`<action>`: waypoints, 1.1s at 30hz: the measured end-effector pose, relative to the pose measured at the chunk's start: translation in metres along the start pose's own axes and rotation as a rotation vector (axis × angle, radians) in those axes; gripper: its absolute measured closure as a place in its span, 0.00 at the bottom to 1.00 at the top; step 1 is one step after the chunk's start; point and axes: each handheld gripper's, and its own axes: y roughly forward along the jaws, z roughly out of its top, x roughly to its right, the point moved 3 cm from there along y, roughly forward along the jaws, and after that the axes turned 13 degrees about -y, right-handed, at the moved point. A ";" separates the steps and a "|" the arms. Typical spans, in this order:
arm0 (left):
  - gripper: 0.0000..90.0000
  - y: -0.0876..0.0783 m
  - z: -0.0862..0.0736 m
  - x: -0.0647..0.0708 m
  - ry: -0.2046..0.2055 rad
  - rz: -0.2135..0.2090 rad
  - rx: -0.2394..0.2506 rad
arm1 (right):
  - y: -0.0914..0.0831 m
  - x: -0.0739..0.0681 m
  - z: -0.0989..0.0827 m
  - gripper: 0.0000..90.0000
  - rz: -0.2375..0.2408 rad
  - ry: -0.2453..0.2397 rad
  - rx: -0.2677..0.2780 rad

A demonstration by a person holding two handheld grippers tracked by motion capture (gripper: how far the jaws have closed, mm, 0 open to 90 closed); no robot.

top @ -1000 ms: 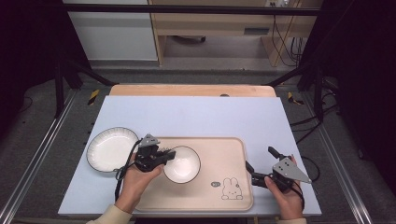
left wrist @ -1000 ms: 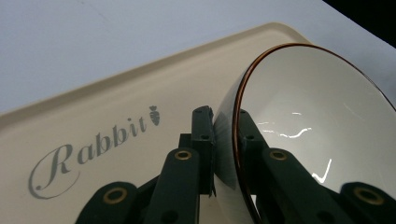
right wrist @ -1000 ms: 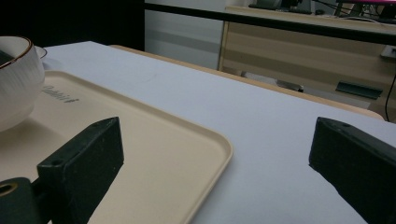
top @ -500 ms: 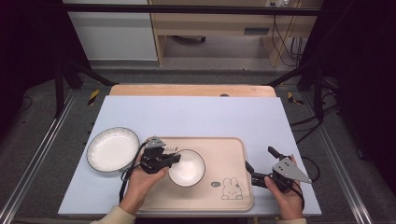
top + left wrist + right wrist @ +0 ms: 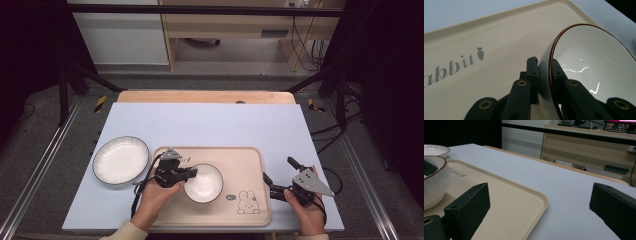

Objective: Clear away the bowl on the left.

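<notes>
Shifted rightward across the tray point(image 5: 250, 165) since the earlier frame: bowl point(image 5: 203, 183) and left gripper point(image 5: 192, 172) together, now near the tray's middle. Clamped by that gripper on the bowl's left rim, one jaw inside and one outside point(image 5: 544, 75). Held idle at the near right, off the tray: right gripper point(image 5: 280, 175), jaws spread wide with nothing between them.

Likely trouble: a thin pinch on a glazed, sloping wall, so could slip or swing down if lifted fast; could chip on the tray's raised edge if dragged rather than carried; could knock the plate point(image 5: 121, 159) at the near left if swung back that way.

Underneath, a pale blue mat point(image 5: 210, 125) over a wooden tabletop point(image 5: 200, 96). Beyond, grey floor, black frame bars, a light wooden bench with cables at the far right.
</notes>
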 end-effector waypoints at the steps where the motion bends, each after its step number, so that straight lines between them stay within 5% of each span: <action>1: 0.90 0.001 0.000 0.000 -0.001 0.001 -0.002 | 0.000 0.000 0.000 0.04 0.001 0.000 -0.001; 16: 0.90 0.005 0.000 -0.002 -0.042 0.004 -0.010 | 0.001 -0.001 -0.001 0.04 0.003 0.002 -0.005; 33: 0.90 0.009 -0.001 -0.002 -0.012 0.035 0.009 | 0.001 -0.002 0.000 0.04 0.008 0.000 -0.004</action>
